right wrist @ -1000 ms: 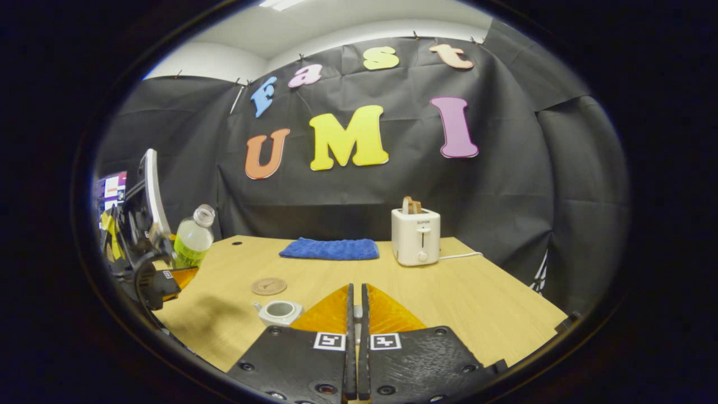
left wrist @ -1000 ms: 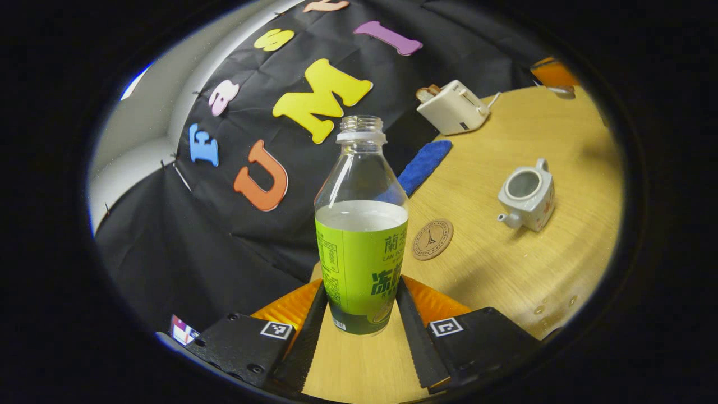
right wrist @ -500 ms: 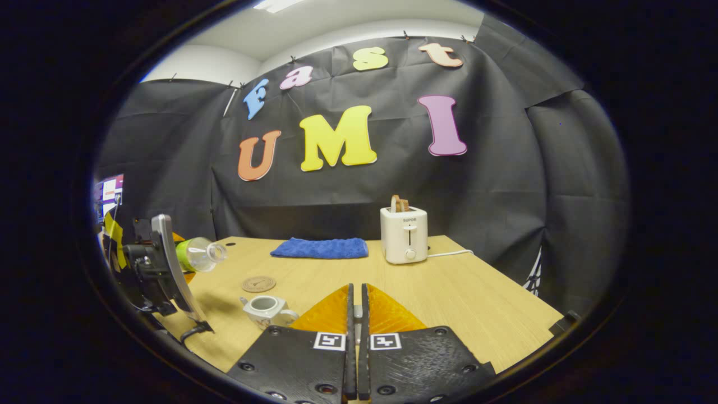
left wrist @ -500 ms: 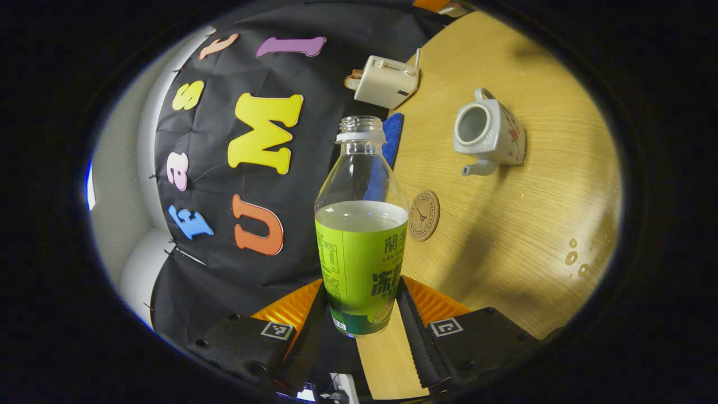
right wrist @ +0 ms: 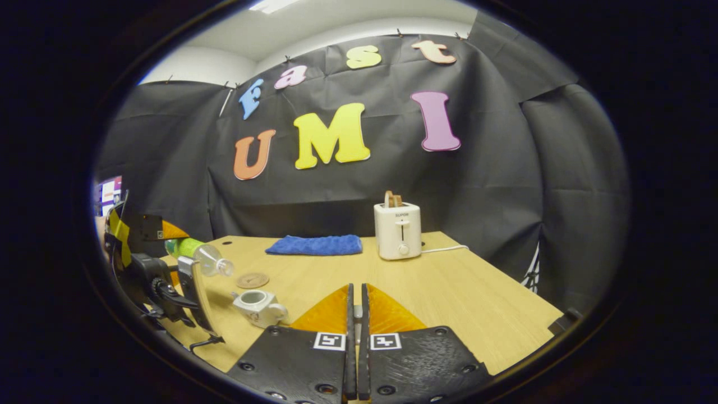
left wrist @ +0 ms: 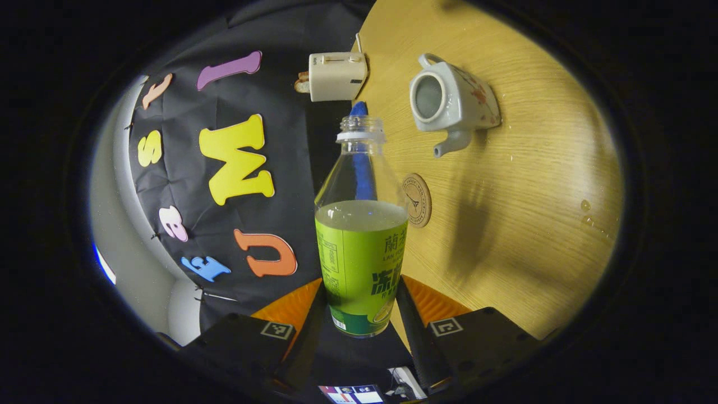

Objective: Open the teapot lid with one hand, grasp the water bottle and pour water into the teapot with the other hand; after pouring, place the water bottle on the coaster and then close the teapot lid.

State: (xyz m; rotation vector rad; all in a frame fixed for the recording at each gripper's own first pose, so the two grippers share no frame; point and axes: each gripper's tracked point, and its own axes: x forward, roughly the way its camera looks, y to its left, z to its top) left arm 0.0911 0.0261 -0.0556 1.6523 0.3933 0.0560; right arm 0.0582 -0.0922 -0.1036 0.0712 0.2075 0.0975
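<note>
My left gripper (left wrist: 359,306) is shut on the lower body of a clear water bottle (left wrist: 362,247) with a green label and no cap. In the right gripper view the bottle (right wrist: 199,253) lies tipped almost level, its mouth pointing at the white teapot (right wrist: 257,306) and slightly above it. The teapot (left wrist: 451,101) stands open on the table with no lid on it. A round cork coaster (left wrist: 417,200) lies between bottle and teapot. My right gripper (right wrist: 357,314) is held up, its fingers almost together on a small pale sliver, the teapot lid, mostly hidden.
A white toaster (right wrist: 397,230) with bread in it and a folded blue cloth (right wrist: 314,245) sit at the back of the wooden table (right wrist: 460,297). Water drops (left wrist: 586,205) lie on the wood near the teapot.
The left gripper has rolled the bottle from upright to nearly level and brought its mouth toward the teapot. The right gripper has stayed shut and drifted only slightly.
</note>
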